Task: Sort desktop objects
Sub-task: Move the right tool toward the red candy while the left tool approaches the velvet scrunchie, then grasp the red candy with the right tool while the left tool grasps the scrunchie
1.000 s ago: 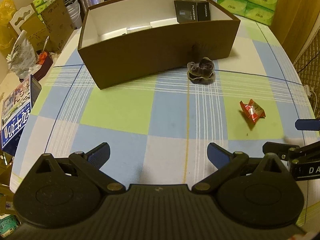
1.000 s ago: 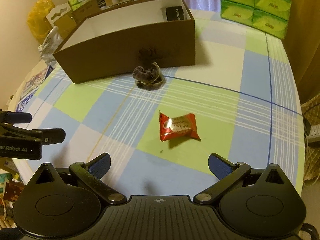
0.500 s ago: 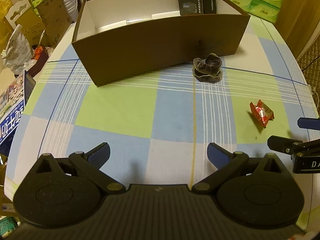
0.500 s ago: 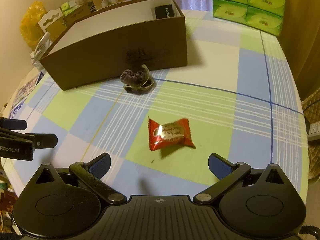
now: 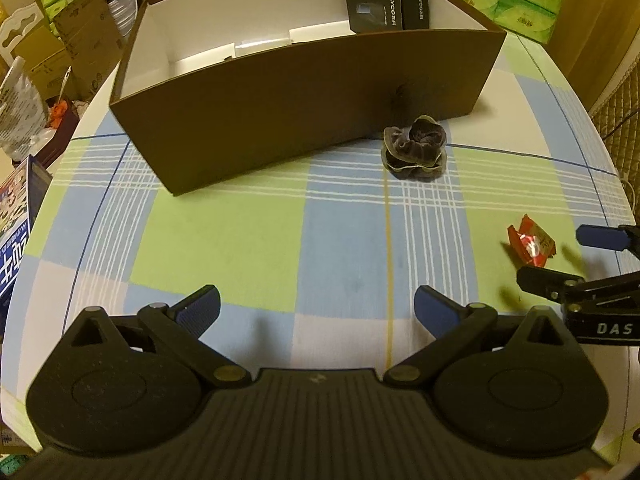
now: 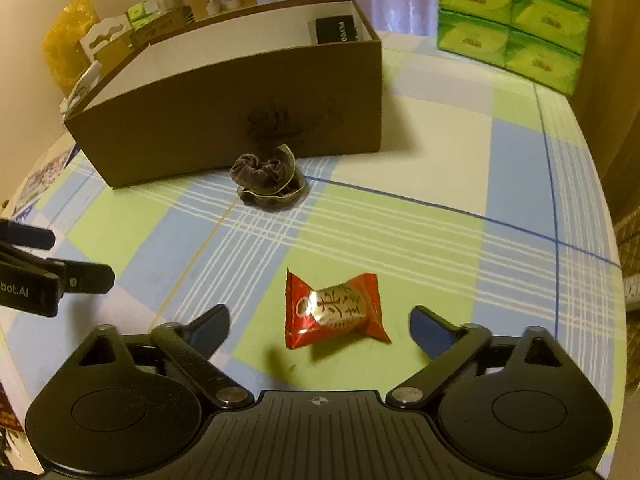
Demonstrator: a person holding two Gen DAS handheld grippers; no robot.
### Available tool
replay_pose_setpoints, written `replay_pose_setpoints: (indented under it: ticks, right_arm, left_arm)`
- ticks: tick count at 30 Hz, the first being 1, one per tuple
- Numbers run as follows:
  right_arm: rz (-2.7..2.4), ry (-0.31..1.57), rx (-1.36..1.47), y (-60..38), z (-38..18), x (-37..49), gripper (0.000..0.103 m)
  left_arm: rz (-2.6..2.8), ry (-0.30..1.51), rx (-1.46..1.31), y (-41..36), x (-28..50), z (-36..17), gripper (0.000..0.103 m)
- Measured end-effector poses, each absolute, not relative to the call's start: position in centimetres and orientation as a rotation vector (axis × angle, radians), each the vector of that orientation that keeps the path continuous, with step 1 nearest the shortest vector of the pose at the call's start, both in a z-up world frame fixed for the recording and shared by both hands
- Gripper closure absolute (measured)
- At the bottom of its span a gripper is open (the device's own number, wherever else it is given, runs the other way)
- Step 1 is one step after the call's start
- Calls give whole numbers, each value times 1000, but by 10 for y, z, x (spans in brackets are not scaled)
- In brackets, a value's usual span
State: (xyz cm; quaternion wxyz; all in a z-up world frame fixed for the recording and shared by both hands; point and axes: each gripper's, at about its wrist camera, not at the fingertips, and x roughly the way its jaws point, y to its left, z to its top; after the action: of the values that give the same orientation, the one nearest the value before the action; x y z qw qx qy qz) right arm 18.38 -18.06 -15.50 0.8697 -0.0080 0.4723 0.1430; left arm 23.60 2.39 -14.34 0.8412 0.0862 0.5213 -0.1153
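Observation:
A red candy wrapper lies on the checked tablecloth, right between the spread fingers of my right gripper, which is open and not touching it. From the left wrist view the same candy sits at the far right, between the right gripper's fingertips. A dark velvet scrunchie rests against the front wall of the brown box. My left gripper is open over bare cloth, well short of the scrunchie.
Black small boxes lie in the brown box's back right corner. Green tissue packs are stacked at the table's far right. Cardboard boxes and bags crowd the left side beyond the table edge. A blue printed box stands at the left edge.
Both grippers moved forward. The candy now lies between the right gripper's fingers instead of ahead of them, and the box and scrunchie loom larger in the left wrist view.

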Motion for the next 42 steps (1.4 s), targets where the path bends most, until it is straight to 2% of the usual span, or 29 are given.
replay_pose_setpoints:
  ticks: [6,9,11,16,24,31,34,36,38,42]
  right_arm:
    - [305,1000,-43,-180,-167,195,28]
    - [306,1006,-69,-179,-171,199,38]
    - [305,1012,-81,-180,-174,201,54]
    - [255,992,-85,-192,-173,206,58]
    - [95,982,-33,-237,-170,222,59]
    - [39,980,-28,-261,-169,229,58]
    - [28,976,-19,-268,-169,231,58]
    - [19,974,-18,-271,-169,233,58]
    - [10,973,-13,-275,-169,234,58]
    - [-3,985,-7,-279,-171,236,58]
  left_arm:
    - [-261,1110,196,18,251,-150,1]
    - [-277,1113,205,13,258,-154,1]
    - [-292,1115,210,8,262,-157,1]
    - [-342,1113,226,-7,272,-163,1]
    - [-430,1082,245,-38,289,-169,2]
    - [-460,1028,236,-64,314,-177,7]
    - [-462,1019,239,-74,324,-183,12]
    - [-463,1012,253,-80,329,-188,19]
    - [-464,1004,266,-84,332,-192,30]
    - [-457,1005,274,-89,338,-202,39]
